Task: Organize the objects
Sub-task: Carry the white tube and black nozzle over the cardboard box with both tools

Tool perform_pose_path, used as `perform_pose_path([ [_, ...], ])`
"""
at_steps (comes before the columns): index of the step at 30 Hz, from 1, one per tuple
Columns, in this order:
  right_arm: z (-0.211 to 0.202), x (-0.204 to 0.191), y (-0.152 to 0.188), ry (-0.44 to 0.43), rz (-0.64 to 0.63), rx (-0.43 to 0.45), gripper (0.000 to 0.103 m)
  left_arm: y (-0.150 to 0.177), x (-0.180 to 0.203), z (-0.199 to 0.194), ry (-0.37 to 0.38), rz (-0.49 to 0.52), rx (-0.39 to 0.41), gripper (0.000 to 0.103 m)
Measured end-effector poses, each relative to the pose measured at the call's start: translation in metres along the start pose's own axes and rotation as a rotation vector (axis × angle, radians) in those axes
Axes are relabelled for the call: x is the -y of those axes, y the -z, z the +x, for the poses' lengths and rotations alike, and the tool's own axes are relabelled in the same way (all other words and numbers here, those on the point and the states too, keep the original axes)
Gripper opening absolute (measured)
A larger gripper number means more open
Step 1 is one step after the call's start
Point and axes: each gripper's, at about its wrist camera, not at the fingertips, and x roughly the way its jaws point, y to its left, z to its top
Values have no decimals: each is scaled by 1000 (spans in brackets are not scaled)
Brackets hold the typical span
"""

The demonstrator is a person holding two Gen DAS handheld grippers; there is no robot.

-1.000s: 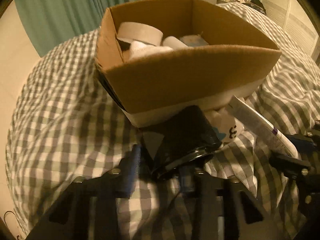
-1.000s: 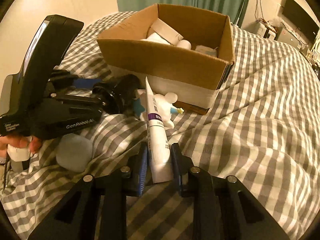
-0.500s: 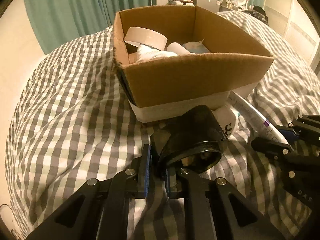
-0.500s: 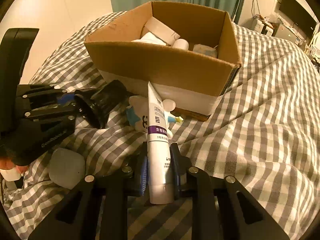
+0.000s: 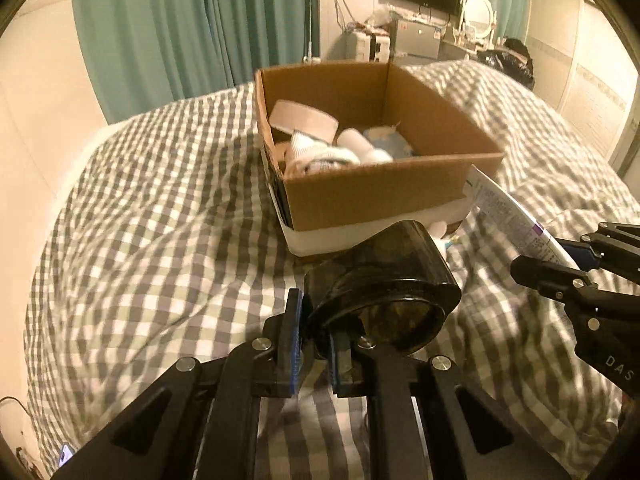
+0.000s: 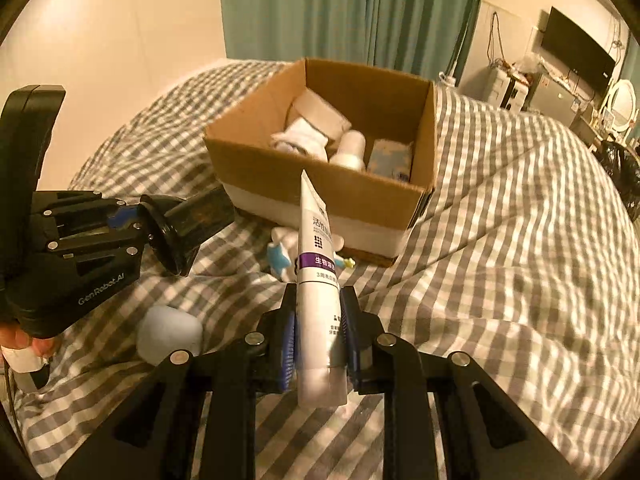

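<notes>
My left gripper (image 5: 314, 344) is shut on the rim of a dark cup (image 5: 384, 280) and holds it above the bed, in front of the open cardboard box (image 5: 384, 196). My right gripper (image 6: 320, 328) is shut on a white tube with a purple band (image 6: 316, 256), tip pointing toward the box (image 6: 320, 184). The tube also shows at the right of the left wrist view (image 5: 508, 208), and the cup at the left of the right wrist view (image 6: 188, 228). The box holds a tape roll (image 5: 304, 120), socks (image 6: 300, 136) and a white bottle (image 6: 352, 148).
A white and blue toy figure (image 6: 284, 252) lies on the checked bedspread (image 5: 152, 216) against the box front. A pale blue rounded object (image 6: 170, 332) lies by the left gripper. Green curtains (image 6: 340, 8) and a dresser with a TV (image 6: 576, 56) stand behind the bed.
Both grippers have risen off the bedspread, carrying the cup and the tube. The box now sits lower and farther, and more of its inside shows.
</notes>
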Motion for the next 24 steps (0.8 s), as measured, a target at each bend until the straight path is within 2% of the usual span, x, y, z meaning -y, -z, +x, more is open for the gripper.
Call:
perform_pose_path([
  [7,-26,-6,-21,3,-28,62,20,-22,-8,-31,-1,-3,76,11],
  [12,-33,-3,-43,-1,-41,98,20,-52,-11,-38,7,-6,116,11],
  [18,-28,6,-78,-7,-29,140,20,-95,-13,-26,-3,5,148,11],
  [24,2,24,-118,3,-13,142,20,-128,-19,13,-22,17,120,11],
])
